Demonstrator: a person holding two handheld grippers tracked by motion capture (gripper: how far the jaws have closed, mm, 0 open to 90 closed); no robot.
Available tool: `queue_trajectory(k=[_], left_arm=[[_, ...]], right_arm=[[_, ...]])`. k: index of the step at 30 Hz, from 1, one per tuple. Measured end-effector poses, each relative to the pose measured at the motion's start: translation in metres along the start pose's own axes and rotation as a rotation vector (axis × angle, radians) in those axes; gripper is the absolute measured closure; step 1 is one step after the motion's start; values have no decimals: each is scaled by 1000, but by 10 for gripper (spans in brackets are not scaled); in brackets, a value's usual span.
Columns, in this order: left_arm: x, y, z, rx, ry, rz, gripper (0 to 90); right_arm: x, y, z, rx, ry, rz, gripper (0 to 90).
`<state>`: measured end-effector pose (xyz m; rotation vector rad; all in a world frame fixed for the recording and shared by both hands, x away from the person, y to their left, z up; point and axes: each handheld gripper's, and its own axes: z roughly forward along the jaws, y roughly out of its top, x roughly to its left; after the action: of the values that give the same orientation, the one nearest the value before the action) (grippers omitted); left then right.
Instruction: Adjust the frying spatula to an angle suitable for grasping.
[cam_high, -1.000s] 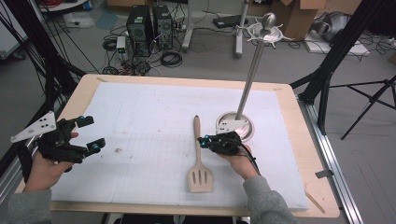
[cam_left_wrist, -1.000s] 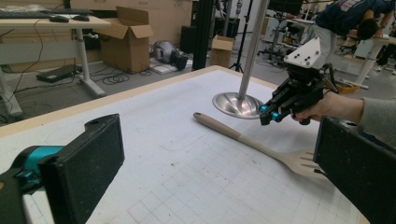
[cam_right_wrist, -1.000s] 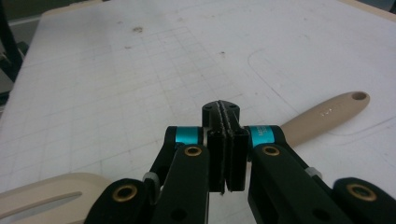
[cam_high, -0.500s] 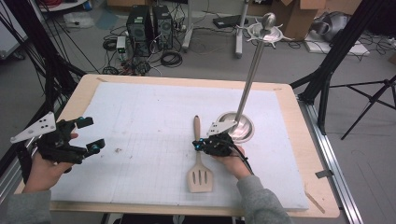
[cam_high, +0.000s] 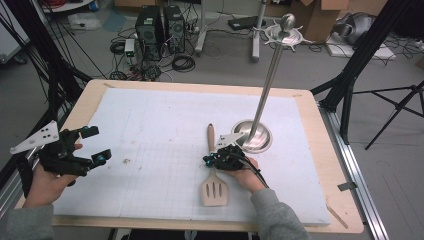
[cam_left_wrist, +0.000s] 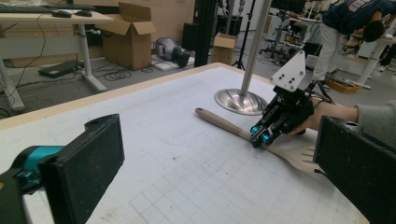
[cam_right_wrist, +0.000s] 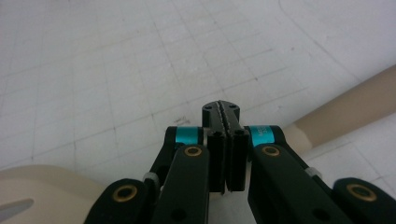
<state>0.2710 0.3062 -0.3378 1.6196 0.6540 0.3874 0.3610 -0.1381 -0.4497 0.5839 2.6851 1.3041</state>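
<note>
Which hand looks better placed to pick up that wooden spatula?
The right. The right gripper sits directly over the wooden spatula, at its neck, jaws shut, so it must open first. The left gripper hovers open near the table's left edge, well away from it.

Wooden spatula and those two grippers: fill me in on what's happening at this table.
A person holds a gripper in each hand at a white-covered table. The right gripper is shut, its jaws pressed together with nothing between them, and sits right over the neck of the wooden spatula, which lies flat beside the metal stand. Whether it touches the spatula is unclear. The left gripper is open and held off to the table's left side, holding nothing.
</note>
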Motion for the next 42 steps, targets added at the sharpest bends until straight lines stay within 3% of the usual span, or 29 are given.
queue_trajectory(k=[7,9,10,17,20,28,42], left_arm=[[1,0,1,-1,1,-4,23],[1,0,2,0,-3,-5,23],[1,0,2,0,-3,-5,23],[2,1,0,-7,-3,-6,23],[2,1,-1,-7,-3,-7,23],[1,1,0,-7,-6,-10,23],[2,1,5,-3,-15,-10,23]], right_arm=[[3,0,1,12,-19,-14,900],[6,0,0,34,-14,41,900],[4,0,0,20,-26,17,900],[8,-1,-4,44,-24,50,900],[7,-2,-5,42,-25,35,900],[10,-7,-14,60,-19,27,900],[11,-21,-29,55,4,62,900]])
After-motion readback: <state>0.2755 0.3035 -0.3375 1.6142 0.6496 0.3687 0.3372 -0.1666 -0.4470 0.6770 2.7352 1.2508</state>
